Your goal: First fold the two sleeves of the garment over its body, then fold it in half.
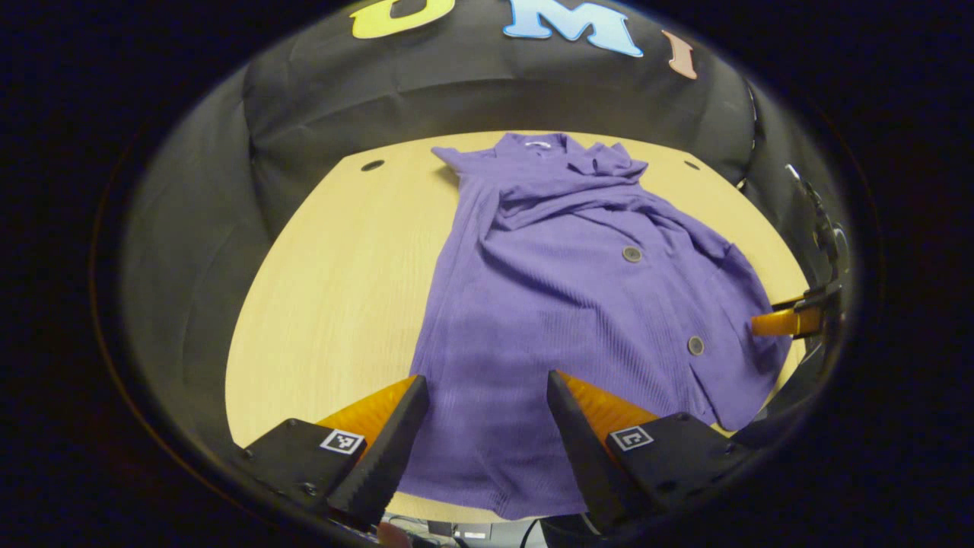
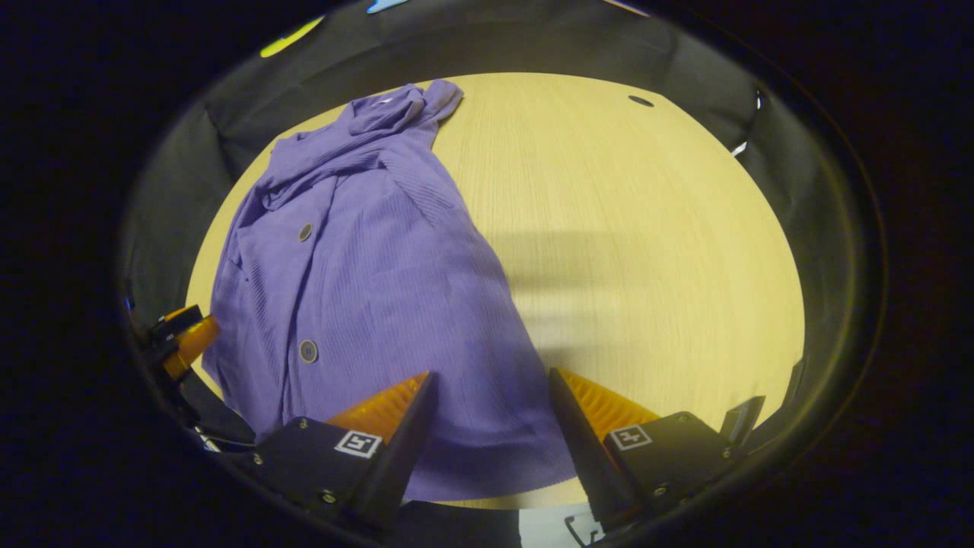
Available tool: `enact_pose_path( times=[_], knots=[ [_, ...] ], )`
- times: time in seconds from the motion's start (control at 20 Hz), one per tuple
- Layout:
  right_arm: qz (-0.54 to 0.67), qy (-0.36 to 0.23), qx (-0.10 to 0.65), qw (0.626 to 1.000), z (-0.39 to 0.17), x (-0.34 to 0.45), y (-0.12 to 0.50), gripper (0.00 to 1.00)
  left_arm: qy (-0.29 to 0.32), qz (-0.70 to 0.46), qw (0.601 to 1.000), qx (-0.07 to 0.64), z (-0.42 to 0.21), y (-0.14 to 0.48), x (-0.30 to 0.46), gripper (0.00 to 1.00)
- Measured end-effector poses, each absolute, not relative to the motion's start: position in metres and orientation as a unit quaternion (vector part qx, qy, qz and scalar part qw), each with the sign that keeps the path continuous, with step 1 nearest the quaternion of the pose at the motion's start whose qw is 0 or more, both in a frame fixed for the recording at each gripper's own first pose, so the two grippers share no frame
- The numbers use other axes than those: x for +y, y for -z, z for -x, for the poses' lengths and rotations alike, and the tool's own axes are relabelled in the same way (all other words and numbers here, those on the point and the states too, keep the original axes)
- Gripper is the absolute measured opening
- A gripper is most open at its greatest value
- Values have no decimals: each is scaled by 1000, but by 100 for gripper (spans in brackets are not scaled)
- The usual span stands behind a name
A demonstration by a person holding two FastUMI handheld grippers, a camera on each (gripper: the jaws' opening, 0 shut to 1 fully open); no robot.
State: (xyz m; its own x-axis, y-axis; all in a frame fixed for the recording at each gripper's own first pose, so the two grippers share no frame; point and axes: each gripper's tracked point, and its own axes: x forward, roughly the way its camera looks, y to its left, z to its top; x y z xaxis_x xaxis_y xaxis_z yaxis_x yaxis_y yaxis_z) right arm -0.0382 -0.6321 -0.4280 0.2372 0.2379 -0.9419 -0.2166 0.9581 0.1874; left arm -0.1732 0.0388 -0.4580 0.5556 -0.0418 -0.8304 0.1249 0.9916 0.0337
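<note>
Both jaws spread, nothing pinched: left hand-held gripper [image 1: 483,426] and right hand-held gripper [image 2: 487,422] hover over the near hem. Purple garment [image 1: 578,304] lies flat on the bench [image 1: 342,289], collar far, sleeves apparently folded in. Looks like the half-fold step; next: pinch hem corners, carry them far to the collar.

The garment [image 1: 578,304] lies flat on the desk [image 1: 342,281]. Its collar points toward the booth wall. Its hem lies at the near edge.
</note>
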Motion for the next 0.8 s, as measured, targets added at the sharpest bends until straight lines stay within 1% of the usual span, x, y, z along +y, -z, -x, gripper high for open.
enact_pose_path(
  times=[0.2,0.25,0.3,0.5,0.55,0.6,0.7,0.75,0.8],
  knots=[
    [27,-143,599,787,37,-637,431,93,49,-76,860,503,191,480,49,100],
    [29,-142,599,788,37,-637,431,92,59,-77,869,485,182,480,42,100],
    [28,-141,599,788,37,-636,431,93,62,-70,867,489,186,482,37,95],
    [33,-147,595,790,37,-635,432,92,53,-35,879,472,183,485,34,84],
    [34,-150,592,791,36,-635,431,92,56,-36,878,474,183,485,34,92],
    [36,-153,592,790,36,-635,431,92,59,-34,878,474,184,484,36,84],
    [39,-164,593,788,37,-634,431,85,61,-31,874,481,184,484,38,82],
    [32,-164,589,791,36,-632,431,84,64,-23,873,483,184,482,35,77],
    [31,-166,587,792,35,-629,433,72,65,-22,871,486,184,485,32,72]
  ],
)
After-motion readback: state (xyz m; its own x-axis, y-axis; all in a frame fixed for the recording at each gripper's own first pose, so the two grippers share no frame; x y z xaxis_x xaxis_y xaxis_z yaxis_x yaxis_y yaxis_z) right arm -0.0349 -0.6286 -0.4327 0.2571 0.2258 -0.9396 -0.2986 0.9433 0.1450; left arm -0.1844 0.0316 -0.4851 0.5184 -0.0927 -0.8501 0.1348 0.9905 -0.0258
